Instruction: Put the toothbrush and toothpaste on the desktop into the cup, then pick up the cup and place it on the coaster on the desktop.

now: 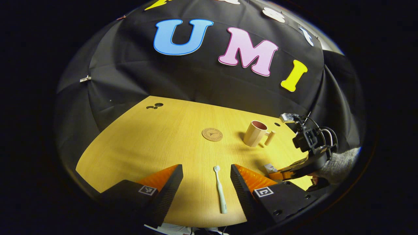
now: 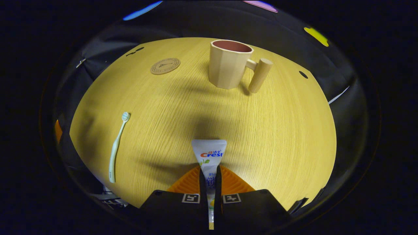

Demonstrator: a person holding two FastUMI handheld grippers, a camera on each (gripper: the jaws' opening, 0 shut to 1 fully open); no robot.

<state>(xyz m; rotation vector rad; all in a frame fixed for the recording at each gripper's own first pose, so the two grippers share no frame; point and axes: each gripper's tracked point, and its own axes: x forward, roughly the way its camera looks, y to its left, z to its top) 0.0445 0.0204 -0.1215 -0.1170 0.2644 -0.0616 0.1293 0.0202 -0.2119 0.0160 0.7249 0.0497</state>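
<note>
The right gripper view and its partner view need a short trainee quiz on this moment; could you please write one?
1. True or false: the right gripper is shut on the white toothpaste tube.
2. The pale green toothbrush lies: A) in the cup, B) flat on the wooden desktop between the open left gripper's fingers, C) on the coaster.
3. Fill in: the beige handled cup stands ____ the round cork coaster.

Key: 1 true; 2 B; 3 beside, apart from it.
</note>
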